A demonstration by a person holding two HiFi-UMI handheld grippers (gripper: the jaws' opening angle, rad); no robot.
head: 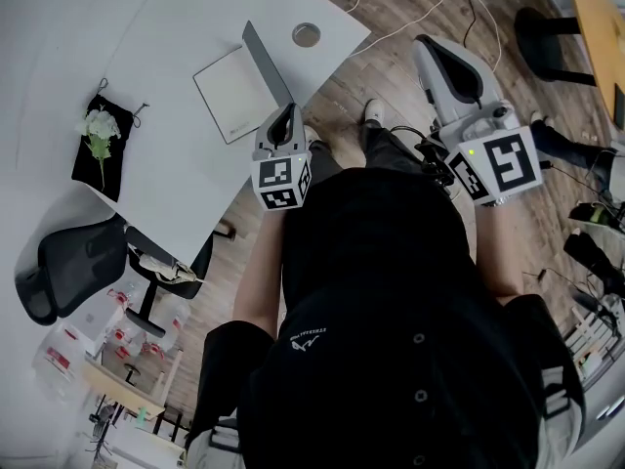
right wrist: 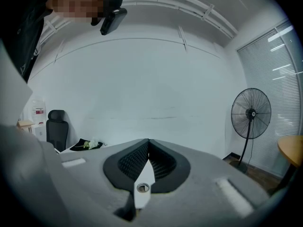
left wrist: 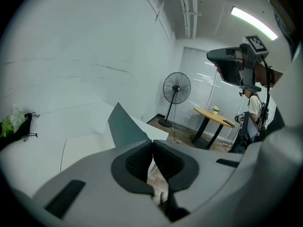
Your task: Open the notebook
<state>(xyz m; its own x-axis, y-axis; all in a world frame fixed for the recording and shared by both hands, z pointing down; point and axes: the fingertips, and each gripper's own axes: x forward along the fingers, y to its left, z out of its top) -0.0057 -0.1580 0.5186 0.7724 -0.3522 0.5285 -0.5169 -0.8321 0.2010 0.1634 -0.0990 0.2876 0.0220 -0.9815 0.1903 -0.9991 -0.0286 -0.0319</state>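
Big white table below me, running up and away to the left in the head view. The notebook lies flat on it near the front edge, with a pale inside page showing. Its grey cover stands steeply off that page, hinged along the right side, so by my reading the opening is about half done: up, but not over.

My left gripper sits right at the lower end of that cover. In the left gripper view its jaws are together, tips meeting, and I see nothing pinched between them. The cover rises just behind and to the left of the tips. Whether a tip is touching the cover's edge and propping it, I can't tell.

My right gripper is well off to the right, out over the wooden floor. Its jaws are together too and empty, with only a sliver of table showing below the tips.

Further left on the table there's a black pouch with white flowers on it, well clear of the notebook. A small round metal insert sits near the table's corner.

The next move, as I judge it, is to swing the cover past upright with the left tips and lay it down flat.
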